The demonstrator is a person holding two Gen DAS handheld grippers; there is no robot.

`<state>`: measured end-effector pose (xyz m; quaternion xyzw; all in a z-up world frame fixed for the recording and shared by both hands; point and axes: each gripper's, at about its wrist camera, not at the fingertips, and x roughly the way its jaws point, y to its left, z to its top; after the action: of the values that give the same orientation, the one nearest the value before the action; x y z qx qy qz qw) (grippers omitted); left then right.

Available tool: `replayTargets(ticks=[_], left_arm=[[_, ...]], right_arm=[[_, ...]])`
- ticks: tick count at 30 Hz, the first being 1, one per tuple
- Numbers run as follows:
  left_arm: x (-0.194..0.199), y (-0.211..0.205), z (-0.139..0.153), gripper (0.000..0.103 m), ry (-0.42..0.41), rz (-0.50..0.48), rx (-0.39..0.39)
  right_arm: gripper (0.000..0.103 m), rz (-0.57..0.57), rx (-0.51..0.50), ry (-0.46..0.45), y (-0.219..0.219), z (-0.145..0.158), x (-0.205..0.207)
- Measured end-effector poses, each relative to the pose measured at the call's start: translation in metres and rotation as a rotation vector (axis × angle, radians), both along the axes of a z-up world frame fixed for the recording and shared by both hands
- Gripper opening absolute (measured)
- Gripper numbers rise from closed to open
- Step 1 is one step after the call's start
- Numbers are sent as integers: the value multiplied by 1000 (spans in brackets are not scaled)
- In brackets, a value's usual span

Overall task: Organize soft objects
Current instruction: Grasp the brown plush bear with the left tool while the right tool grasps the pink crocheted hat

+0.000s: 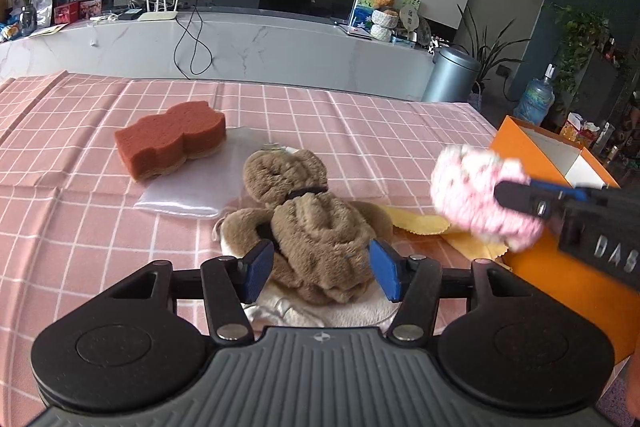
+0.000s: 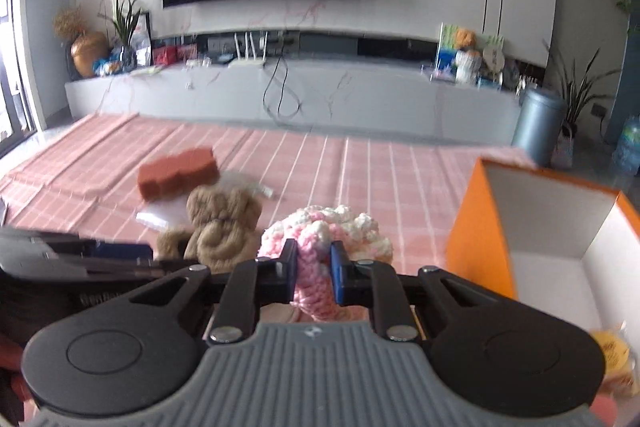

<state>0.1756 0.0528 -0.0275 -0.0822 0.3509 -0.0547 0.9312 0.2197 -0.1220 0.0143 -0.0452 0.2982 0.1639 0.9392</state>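
The right gripper (image 2: pixel 313 269) has its jaws pinching a pink-and-white knitted piece (image 2: pixel 326 233), the blue pads pressed into a narrow fold of the yarn while the fluffy bulk bulges out beyond the tips. In the left wrist view this same piece (image 1: pixel 484 193) hangs clear above the tabletop, at the near left corner of the orange box (image 1: pixel 560 259).

The left gripper (image 1: pixel 322 267) has its jaws spread, one blue pad on each side of the near end of a brown plush toy (image 1: pixel 308 223); whether the pads touch the fur cannot be told. The toy lies on a cream cloth (image 1: pixel 320 311) on the pink checked tabletop (image 1: pixel 80 227), its head pointing away from the camera.

Just right of the toy, a yellow cloth (image 1: pixel 432 227) with a pinked edge lies flat, running under the knitted piece toward the box. Beyond the toy's head, to the left, a white satin pouch (image 1: pixel 188 195) lies on the tabletop, and a rust-red sponge (image 1: pixel 170 139) rests on its far left corner.

The orange box (image 2: pixel 480 235) stands open at the right edge of the tabletop, white inside, with something yellow (image 2: pixel 612 355) at its near end
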Motion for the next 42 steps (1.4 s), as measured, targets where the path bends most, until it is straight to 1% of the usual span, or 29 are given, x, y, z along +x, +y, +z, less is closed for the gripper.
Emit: replayTargets(ticks=[2, 4, 5, 7, 9, 11, 13, 16, 18, 20, 21, 22, 26, 28, 30, 32, 34, 36, 42], left_arm=[[5, -5, -2, 74, 0, -16, 16], [11, -12, -5, 76, 2, -39, 54], [13, -16, -8, 79, 1, -49, 83], [16, -23, -13, 80, 1, -67, 132], [19, -28, -18, 82, 1, -77, 160], [21, -32, -23, 84, 6, -80, 170], [23, -34, -29, 84, 8, -58, 188], [25, -34, -33, 85, 8, -36, 174], [26, -33, -36, 85, 5, -21, 165], [28, -33, -37, 85, 7, -7, 151], [28, -33, -38, 81, 6, -4, 141], [28, -34, -39, 80, 4, 1, 143], [24, -38, -40, 66, -11, -12, 174], [22, -37, -38, 61, -19, -14, 171], [19, -35, -34, 53, -28, -12, 160], [16, -31, -27, 50, -41, -3, 140], [13, -28, -20, 50, -60, 5, 131], [9, -27, -12, 50, -77, 11, 125], [-9, -28, 13, 50, -127, 15, 119]], right_arm=[[15, -4, 13, -45, -4, 7, 5], [15, -13, 13, -55, -5, 7, 13], [15, -25, 14, -40, -5, 4, 19], [15, -41, 36, 12, -9, -6, 31], [15, -64, 29, 69, -9, -20, 38], [16, -76, 29, 119, -10, -33, 41], [16, -77, 49, 168, -14, -44, 42], [16, -78, 79, 232, -16, -57, 42], [16, -77, 88, 248, -17, -62, 41], [16, -70, 82, 245, -15, -62, 39], [16, -66, 80, 245, -14, -63, 39], [16, -65, 83, 249, -13, -64, 39], [16, -62, 113, 272, -16, -67, 39], [16, -60, 118, 276, -17, -67, 39], [15, -53, 114, 274, -16, -67, 39], [14, -51, 118, 270, -16, -64, 39], [14, -63, 144, 260, -21, -59, 38], [14, -68, 161, 238, -26, -52, 35], [14, -53, 167, 163, -27, -27, 20]])
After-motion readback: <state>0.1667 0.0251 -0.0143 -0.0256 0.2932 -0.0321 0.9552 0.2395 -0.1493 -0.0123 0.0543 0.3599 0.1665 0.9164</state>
